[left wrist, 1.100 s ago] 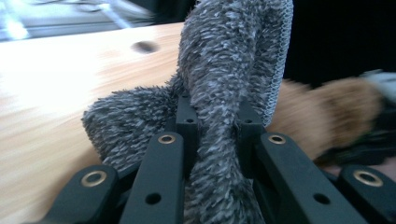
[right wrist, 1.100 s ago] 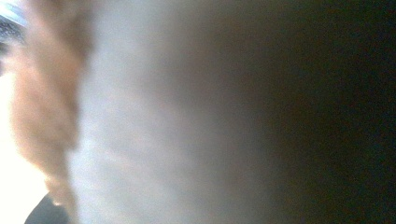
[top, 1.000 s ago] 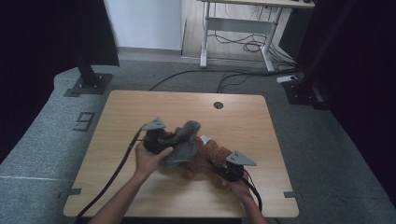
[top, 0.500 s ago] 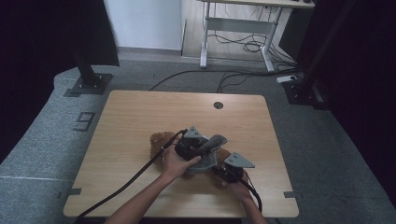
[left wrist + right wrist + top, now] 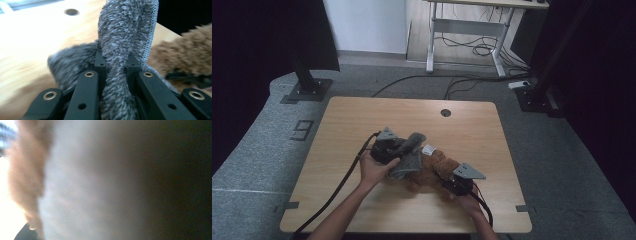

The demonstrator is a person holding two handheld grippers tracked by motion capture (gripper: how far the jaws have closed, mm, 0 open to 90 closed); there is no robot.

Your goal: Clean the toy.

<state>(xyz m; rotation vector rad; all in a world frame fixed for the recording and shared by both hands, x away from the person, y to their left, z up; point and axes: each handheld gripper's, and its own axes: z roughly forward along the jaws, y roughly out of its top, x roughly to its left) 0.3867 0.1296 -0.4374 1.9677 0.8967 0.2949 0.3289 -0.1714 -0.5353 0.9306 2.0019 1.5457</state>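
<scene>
The grey fuzzy cloth is in my grip over the near middle of the wooden table, draped partly across the brown plush toy that lies just to its right, so the two touch. My left gripper has its jaws closed tight on a bunched fold of that cloth; in the left gripper view the grey pile rises straight up between the two black jaws, with a stitched pale edge running down its right side, and more of it spreads low on the tabletop to the left. Beyond it in that view I see the brown fur of the toy at the right. My left hand wraps the gripper body from the near side, and its black cable trails back toward the table's front left corner. My right gripper sits at the toy's near right end, its grey three-cornered plate on top, jaws pinched in and buried in the fur, so it seems to be clamped on the toy. The right gripper view is pressed so close that it is a blur of pale grey with brown fuzz along the left. A small white label lies at the toy's far edge, and a round hole sits near the table's far side.
</scene>
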